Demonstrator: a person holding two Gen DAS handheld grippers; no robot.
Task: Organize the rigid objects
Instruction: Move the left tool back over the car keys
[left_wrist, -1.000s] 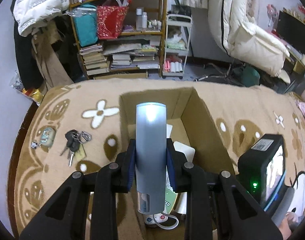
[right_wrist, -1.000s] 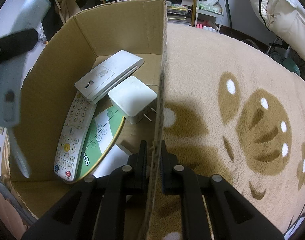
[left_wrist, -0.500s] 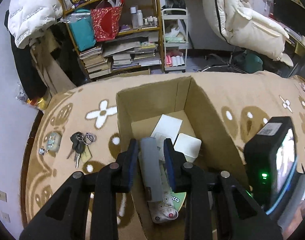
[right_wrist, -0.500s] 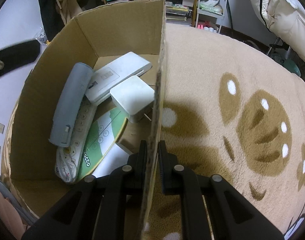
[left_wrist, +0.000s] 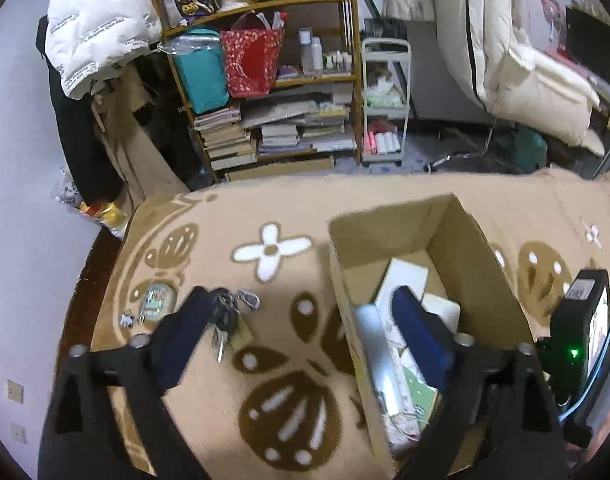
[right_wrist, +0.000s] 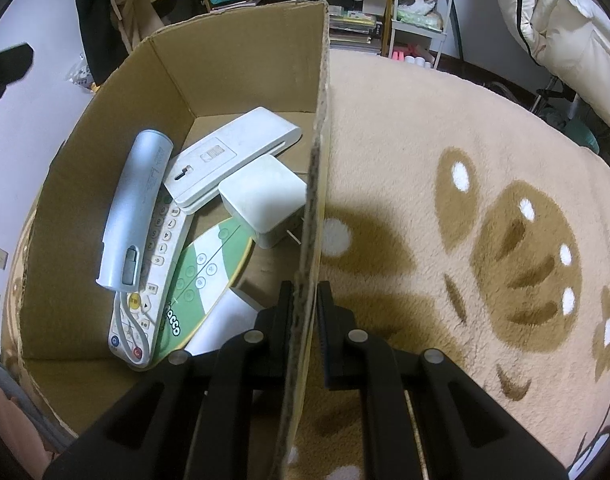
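Left gripper (left_wrist: 301, 332): jaws spread wide, empty, above the blanket. Key bunch (left_wrist: 229, 320) lies just beside its left finger, long axis pointing away from the camera; this hand is nearer.

Right gripper (right_wrist: 305, 312): clamped on cardboard box (right_wrist: 319, 152) wall. Grey tube (right_wrist: 135, 208) rests inside.

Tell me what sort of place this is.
Most likely a lived-in bedroom or home living room: a wooden shelf crammed with books and bags, a white padded jacket draped nearby, and a plush patterned blanket under the cardboard box being filled.
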